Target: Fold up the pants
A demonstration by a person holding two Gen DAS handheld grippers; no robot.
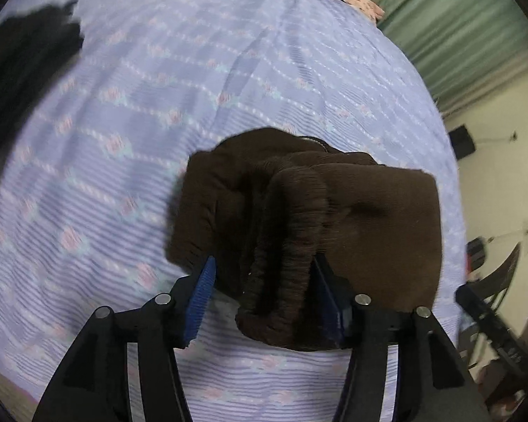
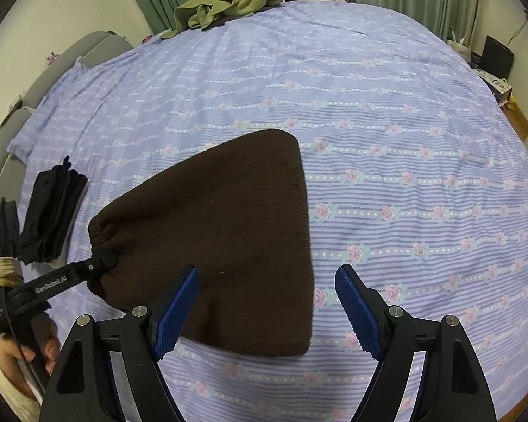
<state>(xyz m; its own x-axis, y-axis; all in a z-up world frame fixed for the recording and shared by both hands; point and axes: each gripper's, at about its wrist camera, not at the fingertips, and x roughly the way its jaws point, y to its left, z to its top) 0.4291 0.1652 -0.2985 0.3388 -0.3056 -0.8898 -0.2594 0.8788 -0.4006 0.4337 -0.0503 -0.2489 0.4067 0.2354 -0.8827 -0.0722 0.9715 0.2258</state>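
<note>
Folded brown pants (image 2: pixel 221 239) lie mid-bed, long axis running 7 to 1 o'clock. Left claw (image 1: pixel 264 292) is clamped on the bunched waistband at 8 o'clock. Right claw (image 2: pixel 265 311) is apart over the near edge. Bedsheet (image 2: pixel 404 123) is open toward 3 o'clock; black clothes (image 2: pixel 52 211) at 9.

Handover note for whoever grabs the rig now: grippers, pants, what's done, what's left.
Left gripper: shut on the bunched waistband end of the brown pants, seen from the right wrist at their left edge.
Right gripper: open, empty, above the pants' near edge.
Pants lie on the purple floral bedsheet, already folded into a compact panel.
A folded black garment lies to the left; an unfolded green garment at the far edge.
Left: probably release or place the brown pants.
</note>
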